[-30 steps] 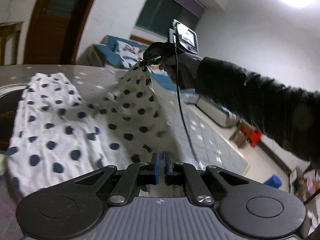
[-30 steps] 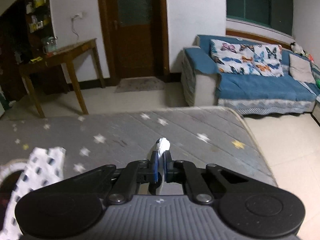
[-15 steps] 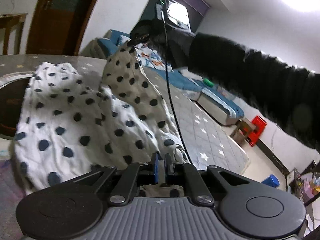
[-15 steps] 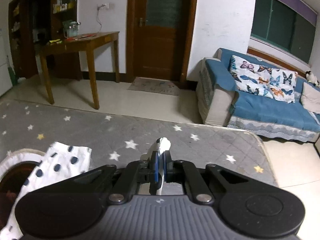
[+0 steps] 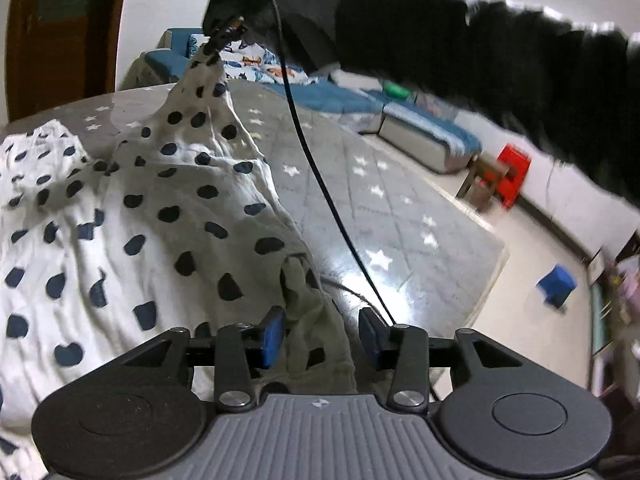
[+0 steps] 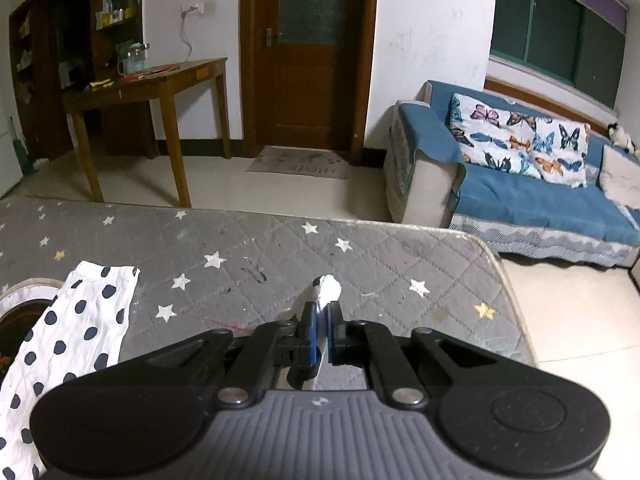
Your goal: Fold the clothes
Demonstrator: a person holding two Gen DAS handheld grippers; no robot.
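Observation:
A white garment with dark blue polka dots (image 5: 132, 216) lies on a grey star-patterned mat (image 5: 360, 184). My left gripper (image 5: 322, 334) is open, its blue pads on either side of a bunched fold of the garment. My right gripper (image 6: 320, 326) is shut on a corner of the garment (image 6: 327, 289) and holds it up above the mat. In the left wrist view that gripper (image 5: 226, 34) lifts the cloth into a peak at the far end. Another part of the garment (image 6: 76, 328) lies flat at the left of the right wrist view.
The mat's edge (image 6: 508, 280) drops to a tiled floor on the right. A blue sofa (image 6: 532, 188) with a butterfly cushion stands beyond it. A wooden table (image 6: 152, 80) and a door (image 6: 308, 56) are at the back. A black cable (image 5: 316, 176) hangs from the right gripper.
My left gripper has opened from shut and the cloth fold now sits loose between its pads. My right gripper has risen further, pulling the garment corner higher.

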